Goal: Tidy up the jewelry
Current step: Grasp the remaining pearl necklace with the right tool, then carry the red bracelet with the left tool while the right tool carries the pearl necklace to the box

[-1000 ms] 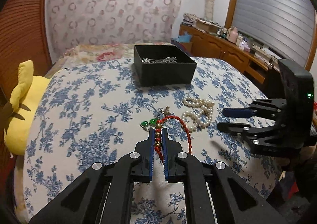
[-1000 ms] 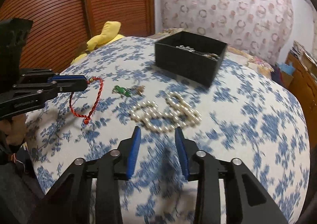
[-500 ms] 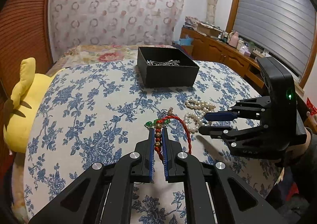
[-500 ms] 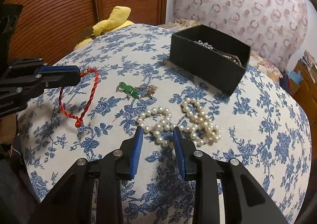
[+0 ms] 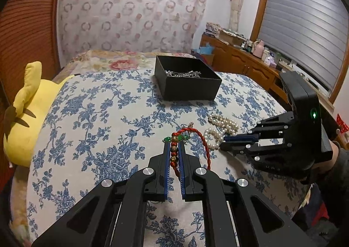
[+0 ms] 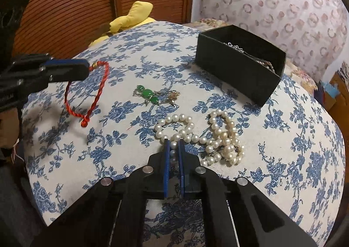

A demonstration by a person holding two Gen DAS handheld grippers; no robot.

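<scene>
The left gripper [image 5: 174, 148] is pinching the red cord bracelet [image 5: 201, 137] by its beaded part, and the rest of the cord hangs in a loop to the right of the fingers. In the right wrist view the same bracelet [image 6: 96, 96] dangles from the blue pads, with its knot low, close to the cloth; I cannot tell if the knot touches it.

The right gripper [image 6: 173, 148] has its jaws pressed together on the pearl necklace [image 6: 218, 137], with a few pearls caught between the blue pads at the near end of the strand. The other pearls lie in a loose heap on the blue floral cloth [image 6: 305, 137], just to the right of the fingers.

Between the two grippers a green stone piece [image 6: 146, 93] with a thin golden chain lies flat on the cloth, near the bracelet but apart from the pearls. In the left wrist view its green stones [image 5: 167, 139] show just behind the fingertips.

Further away stands the black open box [image 5: 187, 81], with silver chains [image 5: 182, 73] inside it. Nothing lies on the cloth between the pearls and the box.

A yellow plush toy [image 5: 28, 116] lies at the left edge of the bed. Behind are a wooden slatted door [image 6: 87, 6] and a cluttered wooden cabinet [image 5: 240, 59] under the window blind [image 5: 305, 28].
</scene>
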